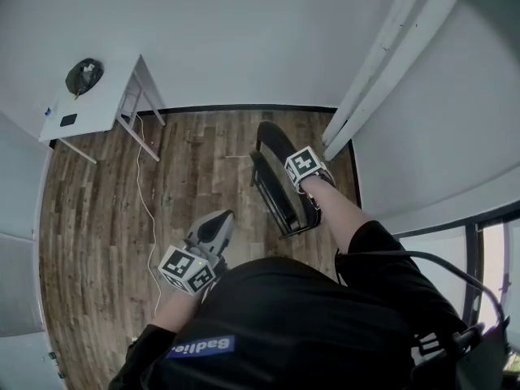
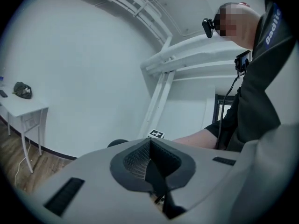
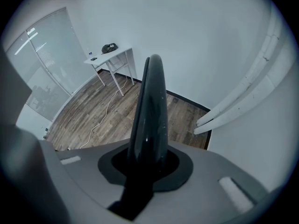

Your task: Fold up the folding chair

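The black folding chair (image 1: 276, 177) with its glossy rounded back stands folded nearly flat on the brown plank floor (image 1: 106, 218), at one o'clock from the person. The right gripper (image 1: 312, 195) clamps its top edge from above. The left gripper (image 1: 218, 223), at seven o'clock of the chair, is closed on nothing.

Black folding chair (image 1: 280, 189) standing folded flat on brown wood-plank floor (image 1: 97, 218) by a white wall corner, right gripper (image 1: 311, 201) at its upper edge, left gripper (image 1: 218, 224) held near the person's dark torso, thin white cable (image 1: 146, 210) trailing toward small white table (image 1: 97, 108)
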